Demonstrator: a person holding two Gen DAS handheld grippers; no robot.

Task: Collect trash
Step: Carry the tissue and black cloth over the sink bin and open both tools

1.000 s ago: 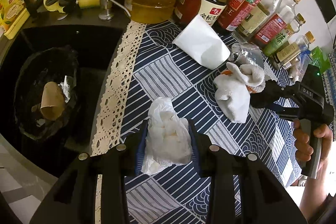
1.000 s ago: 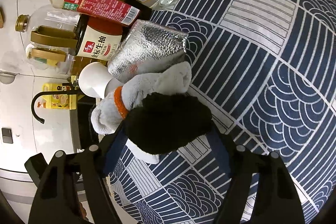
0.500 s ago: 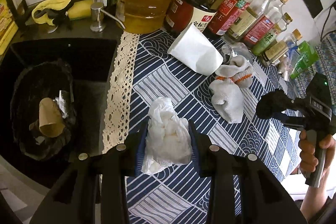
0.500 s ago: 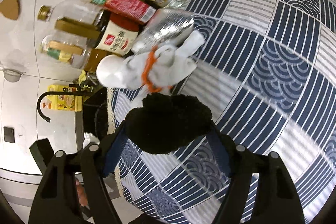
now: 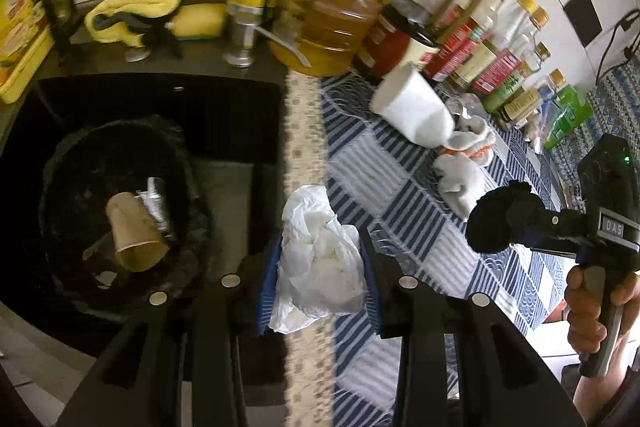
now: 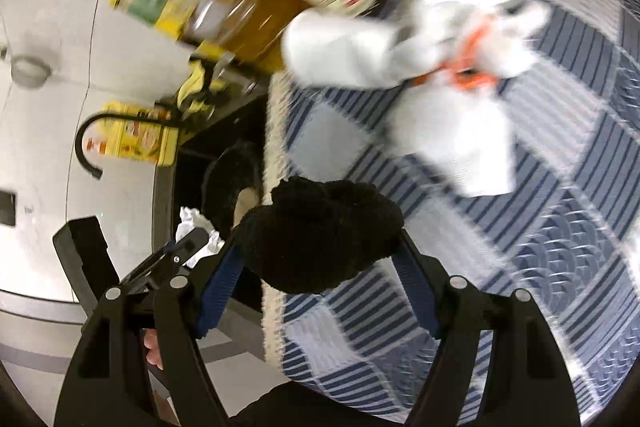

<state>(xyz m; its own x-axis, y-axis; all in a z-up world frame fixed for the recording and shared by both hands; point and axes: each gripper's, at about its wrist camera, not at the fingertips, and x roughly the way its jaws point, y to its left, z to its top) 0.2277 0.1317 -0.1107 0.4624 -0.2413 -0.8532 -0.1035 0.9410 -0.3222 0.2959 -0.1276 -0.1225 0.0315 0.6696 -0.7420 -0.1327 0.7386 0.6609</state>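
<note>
Mid-carry: left gripper [image 5: 320, 267] clamped crumpled white tissue, right gripper [image 6: 320, 239] clamped fuzzy black wad; next, release over black-lined bin [image 5: 60, 163], frame left.

Counter covered by blue-white patterned cloth [image 5: 384, 195], lace edge [image 5: 298, 131] toward the sink. On it: white paper cup [image 5: 412, 107] lying on its side, white socks with orange bands [image 5: 464, 163] at its 4 o'clock, bottles and jugs [image 5: 400, 27] lined along the 12-to-2 edge.
</note>
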